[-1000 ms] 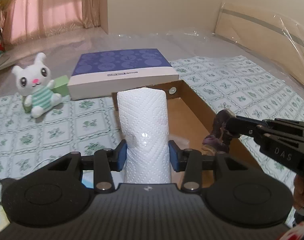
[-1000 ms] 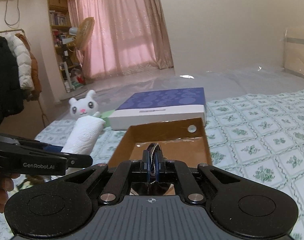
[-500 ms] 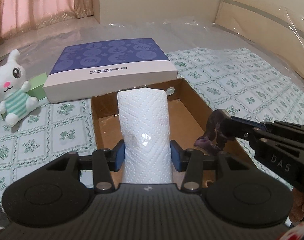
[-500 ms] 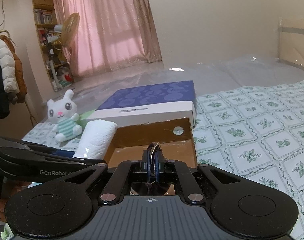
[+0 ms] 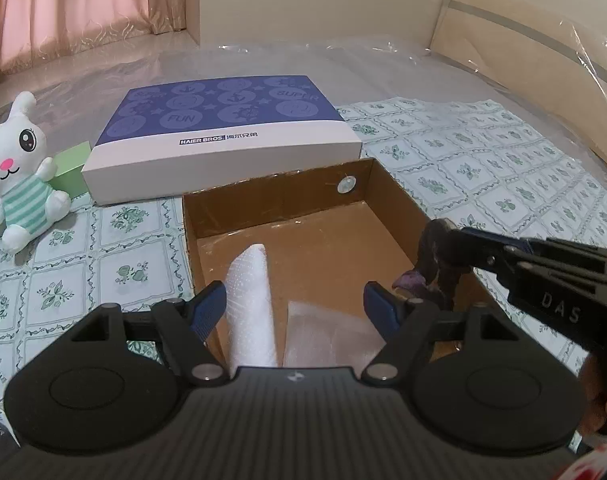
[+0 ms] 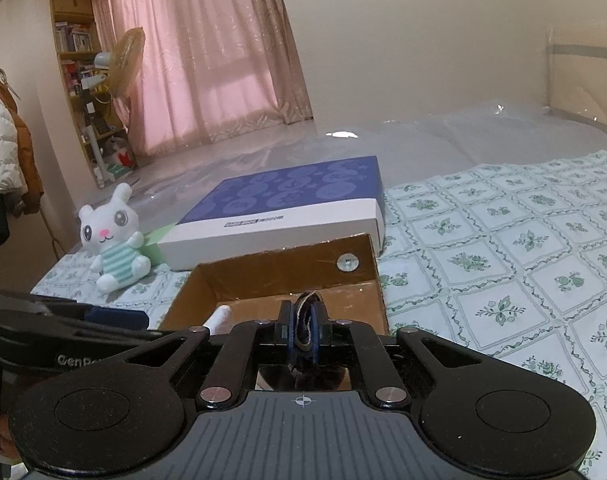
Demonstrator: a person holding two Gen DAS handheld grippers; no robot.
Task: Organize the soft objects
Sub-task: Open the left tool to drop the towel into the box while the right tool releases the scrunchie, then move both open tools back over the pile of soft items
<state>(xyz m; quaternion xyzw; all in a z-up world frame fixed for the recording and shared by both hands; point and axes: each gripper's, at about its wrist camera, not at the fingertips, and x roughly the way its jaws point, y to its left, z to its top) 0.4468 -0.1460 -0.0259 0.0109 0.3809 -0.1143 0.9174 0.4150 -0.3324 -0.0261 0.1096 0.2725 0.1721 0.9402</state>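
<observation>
Paper-towel roll (image 5: 250, 304) tips loose into the cardboard box (image 5: 287, 200), freed as the left tongs (image 5: 295, 310) have just spread wide; at three o'clock, right tongs (image 6: 303, 334), loosening, still pinch a dark furry piece (image 5: 437, 264) over the rim.

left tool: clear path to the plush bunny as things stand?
Probably yes. The left tool is open, with the paper towel roll loose in the cardboard box. The plush bunny sits unobstructed on the bedsheet to its left.
</observation>
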